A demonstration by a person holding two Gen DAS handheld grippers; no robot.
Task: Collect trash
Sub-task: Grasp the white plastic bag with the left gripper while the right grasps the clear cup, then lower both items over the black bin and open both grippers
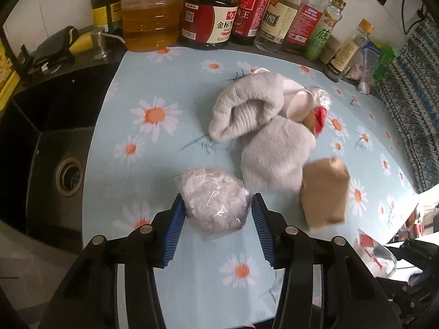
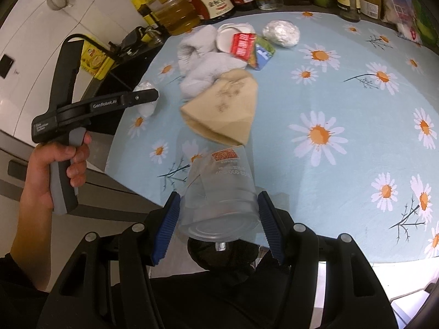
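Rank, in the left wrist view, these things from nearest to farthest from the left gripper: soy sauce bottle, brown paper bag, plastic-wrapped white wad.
1. Plastic-wrapped white wad: between the left gripper fingers.
2. Brown paper bag: right, on the cloth.
3. Soy sauce bottle: back row.

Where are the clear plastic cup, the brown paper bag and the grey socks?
Cup (image 2: 219, 205): right wrist view, its side wall.
Bag (image 2: 222, 109): right wrist view, its flat face.
Socks (image 1: 270, 159): left wrist view, nearer sock's middle.

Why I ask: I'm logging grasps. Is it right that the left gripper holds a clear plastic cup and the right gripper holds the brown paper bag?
Not quite. The right gripper holds the clear plastic cup; the brown paper bag lies on the table beyond it, as the right wrist view shows.
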